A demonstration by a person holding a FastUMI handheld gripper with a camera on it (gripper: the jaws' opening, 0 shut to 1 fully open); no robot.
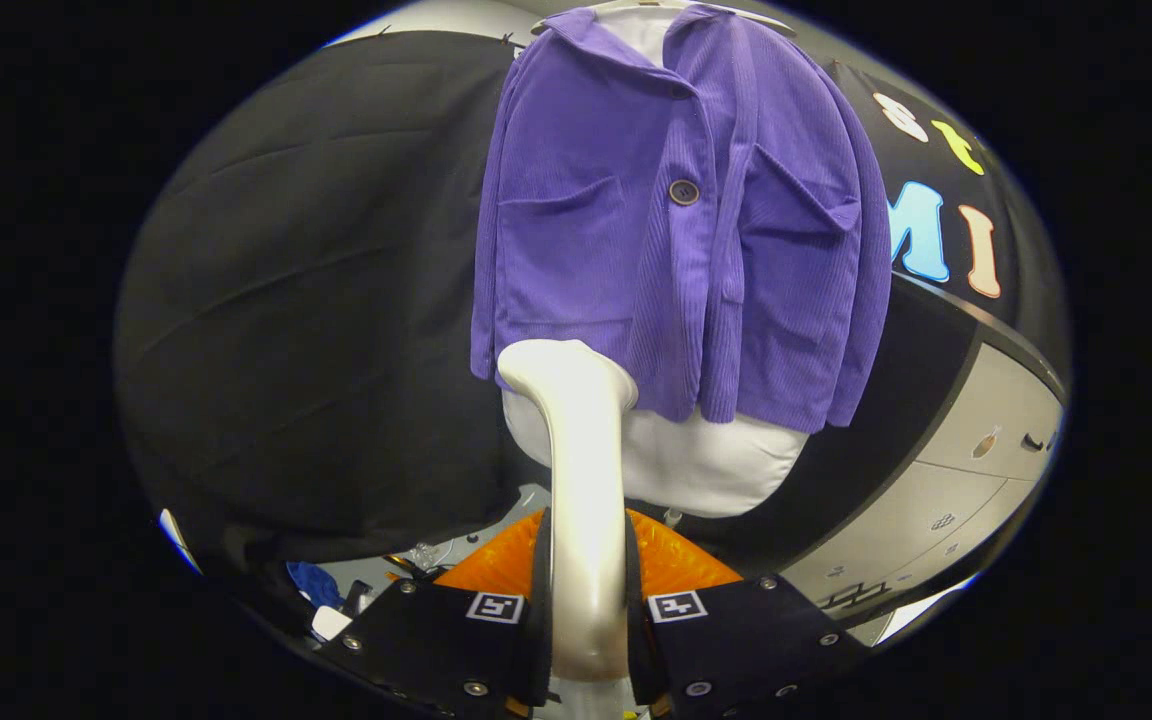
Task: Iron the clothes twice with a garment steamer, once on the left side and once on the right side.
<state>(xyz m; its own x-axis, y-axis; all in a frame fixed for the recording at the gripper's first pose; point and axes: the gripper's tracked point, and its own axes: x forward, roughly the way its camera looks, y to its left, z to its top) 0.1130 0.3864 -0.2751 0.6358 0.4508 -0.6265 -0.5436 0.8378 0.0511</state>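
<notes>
A purple corduroy jacket (pixel 676 230) hangs on a white dress form (pixel 706 465), well beyond my fingers. It has two chest pockets and a dark button. My gripper (pixel 586 560) is shut on the cream handle of the garment steamer (pixel 581 480), which rises upright between the two fingers. The steamer's head (pixel 561 365) reaches the lower hem on the jacket's left side; I cannot tell whether it touches the cloth. The white form's bottom bulges out below the hem.
Black cloth (pixel 316 300) hangs behind and left of the jacket. A pale floor or cabinet panel (pixel 966 480) curves off to the right. Small clutter, including a blue item (pixel 316 582), lies low to the left of my fingers.
</notes>
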